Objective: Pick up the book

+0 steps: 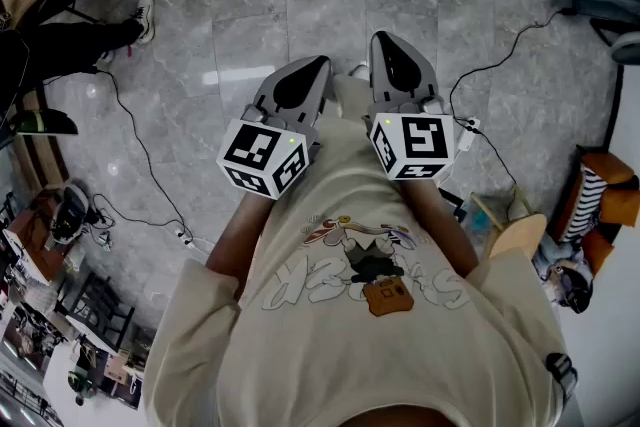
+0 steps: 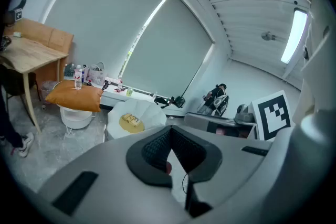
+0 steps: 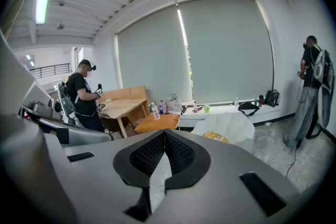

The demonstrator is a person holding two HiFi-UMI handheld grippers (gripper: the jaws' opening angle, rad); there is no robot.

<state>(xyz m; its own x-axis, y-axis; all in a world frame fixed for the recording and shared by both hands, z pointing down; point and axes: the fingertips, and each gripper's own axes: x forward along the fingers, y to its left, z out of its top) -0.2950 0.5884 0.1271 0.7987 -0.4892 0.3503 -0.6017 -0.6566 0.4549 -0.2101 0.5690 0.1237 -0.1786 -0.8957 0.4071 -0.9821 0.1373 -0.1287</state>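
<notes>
The person stands on a grey tiled floor (image 1: pixel 200 25) and holds both grippers out in front of a beige printed T-shirt (image 1: pixel 370 315). The left claw (image 1: pixel 312 67) and the right claw (image 1: pixel 383 43) hang side by side, close but apart, both angled slightly downward.

In the left gripper view, the left claw (image 2: pixel 170 131) has its dark ribbed pads pressed together at the tips, with nothing pinched between them. In the right gripper view, the right claw (image 3: pixel 164 135) is likewise pressed together and empty. Each gripper carries a marker cube (image 1: pixel 265 155) at its rear.

No view shows anything clearly readable as the book. A flat yellow item (image 2: pixel 129 121) lies on top of a white beanbag (image 2: pixel 147 113) on the floor, well ahead of both claws. It is too small to tell whether it is the book.

Left of the beanbag, an orange cushion (image 2: pixel 73 97) rests on a white round stool (image 2: pixel 76 118), beside a wooden surface (image 2: pixel 29 52). Black cables (image 1: pixel 140 150) trail across the floor. Two other people (image 3: pixel 81 94) stand in the room, one at each side of the right gripper view.
</notes>
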